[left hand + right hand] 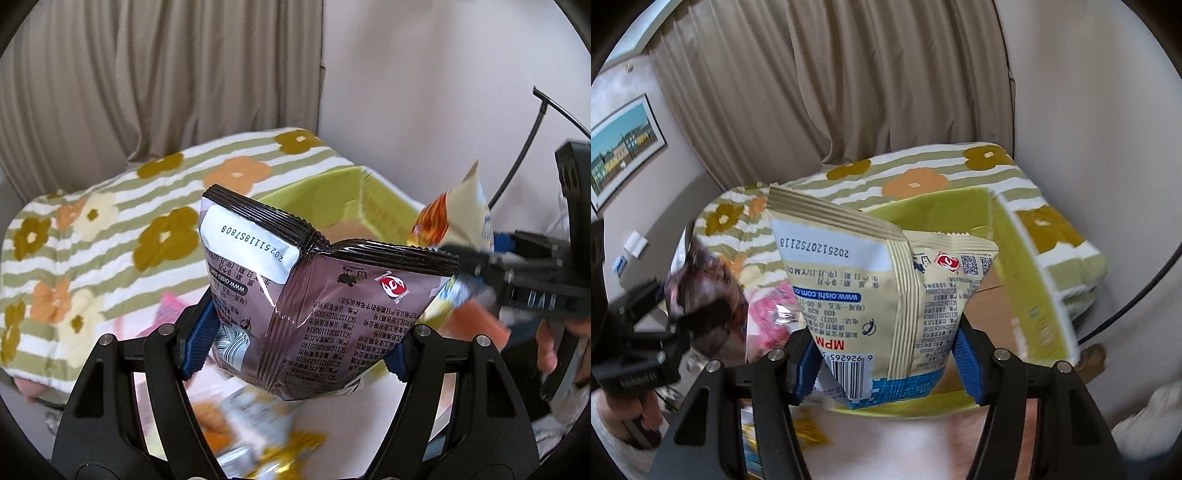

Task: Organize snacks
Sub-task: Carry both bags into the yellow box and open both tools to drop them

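My left gripper (295,347) is shut on a purple snack bag (317,295) with a black crimped top, its blue pads (201,332) pressing both sides, and the bag is held in the air. My right gripper (886,365) is shut on a cream snack bag (864,273) with a blue bottom band, also lifted. Each view shows the other gripper off to the side, blurred, with its bag: the cream bag (461,218) at right, the purple bag (705,295) at left. An open green box (1015,258) sits just beyond both bags, and its green wall (332,192) shows behind the purple bag.
A striped blanket with flowers (110,236) covers the surface behind the box. Beige curtains (886,74) and a white wall stand at the back. Blurred loose snack packets (240,424) lie below, with yellow ones (809,435) and a pink one (772,306). A hand (550,343) holds the right gripper.
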{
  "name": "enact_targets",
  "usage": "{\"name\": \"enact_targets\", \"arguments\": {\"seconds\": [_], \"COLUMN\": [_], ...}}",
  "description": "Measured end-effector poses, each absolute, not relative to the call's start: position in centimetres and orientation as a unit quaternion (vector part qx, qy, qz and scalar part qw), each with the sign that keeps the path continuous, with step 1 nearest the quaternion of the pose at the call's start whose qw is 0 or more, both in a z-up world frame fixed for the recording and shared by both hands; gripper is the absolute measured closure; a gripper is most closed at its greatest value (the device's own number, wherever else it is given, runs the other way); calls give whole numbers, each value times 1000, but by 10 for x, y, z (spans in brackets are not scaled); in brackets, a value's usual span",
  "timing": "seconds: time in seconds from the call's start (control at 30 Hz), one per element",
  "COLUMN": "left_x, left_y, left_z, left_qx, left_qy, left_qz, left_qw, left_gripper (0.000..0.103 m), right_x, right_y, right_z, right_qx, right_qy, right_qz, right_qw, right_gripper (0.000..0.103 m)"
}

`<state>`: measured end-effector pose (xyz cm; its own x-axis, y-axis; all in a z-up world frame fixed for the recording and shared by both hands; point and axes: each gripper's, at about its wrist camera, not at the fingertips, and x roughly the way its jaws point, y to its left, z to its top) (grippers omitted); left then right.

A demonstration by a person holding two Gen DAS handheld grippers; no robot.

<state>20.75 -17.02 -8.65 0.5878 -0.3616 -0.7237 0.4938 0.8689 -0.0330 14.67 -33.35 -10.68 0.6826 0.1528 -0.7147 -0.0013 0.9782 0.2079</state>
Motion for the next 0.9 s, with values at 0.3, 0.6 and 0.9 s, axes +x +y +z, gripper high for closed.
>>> {"name": "enact_targets", "arguments": {"seconds": [0.3, 0.6, 0.9], "left_x": [263, 322, 341], "left_y": [-270, -308, -326], "left_z": [-116, -166, -195], "left_qx": [88, 116, 163], "left_qy": [448, 505, 521], "left_qz": [-241, -237, -227], "left_qw": [856, 822, 806], "left_gripper": [31, 31, 30], "right_x": [170, 197, 214], "right_y": [-380, -398, -396], "right_z": [-135, -174, -200], "right_qx": [46, 52, 33], "right_qy": [427, 477, 511], "right_qz": [39, 16, 12], "right_qw": [902, 877, 859], "right_gripper": [45, 45, 45]}}
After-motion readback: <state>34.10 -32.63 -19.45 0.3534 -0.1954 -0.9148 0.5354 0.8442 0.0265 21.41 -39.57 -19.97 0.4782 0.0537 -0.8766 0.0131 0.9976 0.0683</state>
